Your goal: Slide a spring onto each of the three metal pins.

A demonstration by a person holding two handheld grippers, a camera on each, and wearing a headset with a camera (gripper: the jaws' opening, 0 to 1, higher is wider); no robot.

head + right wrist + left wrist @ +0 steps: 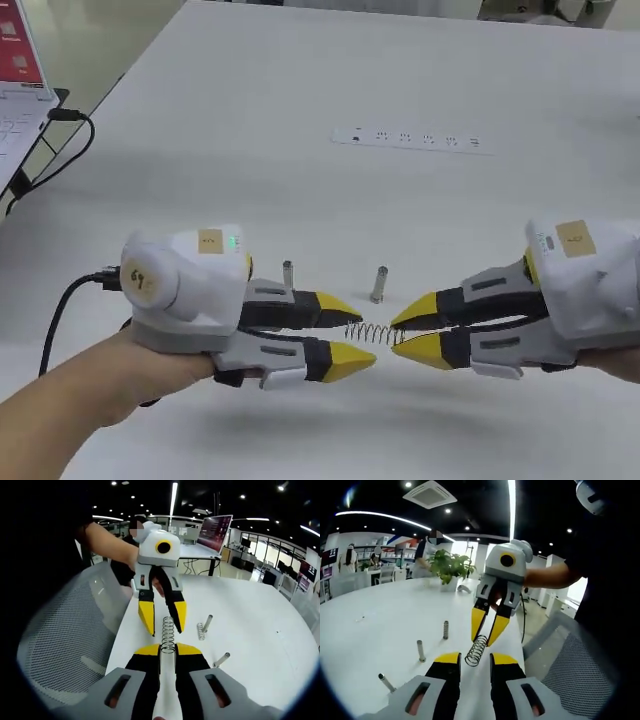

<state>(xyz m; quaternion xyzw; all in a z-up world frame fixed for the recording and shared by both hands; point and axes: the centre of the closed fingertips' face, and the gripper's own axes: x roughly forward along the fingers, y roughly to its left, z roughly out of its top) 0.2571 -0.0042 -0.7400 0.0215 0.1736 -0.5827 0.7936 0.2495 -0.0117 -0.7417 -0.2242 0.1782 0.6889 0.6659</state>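
A small steel spring [376, 333] hangs level above the white table, between both grippers. My right gripper [394, 338] is shut on one end of it; in the right gripper view the spring [168, 632] sticks out from its jaws [168, 651]. My left gripper [366, 338] faces it, open, with the spring's free end [476, 651] between its yellow tips [475, 658]. Behind them stand two upright metal pins: a bare one [288, 272] and one [380, 283] with a spring around its base. The left gripper view shows three pins in a row [445, 629] [420, 650] [385, 681].
A white power strip [412, 139] lies further back on the table [300, 90]. A laptop [15, 60] and a black cable [60, 310] are at the left edge. A mesh chair [65, 630] stands at the near edge.
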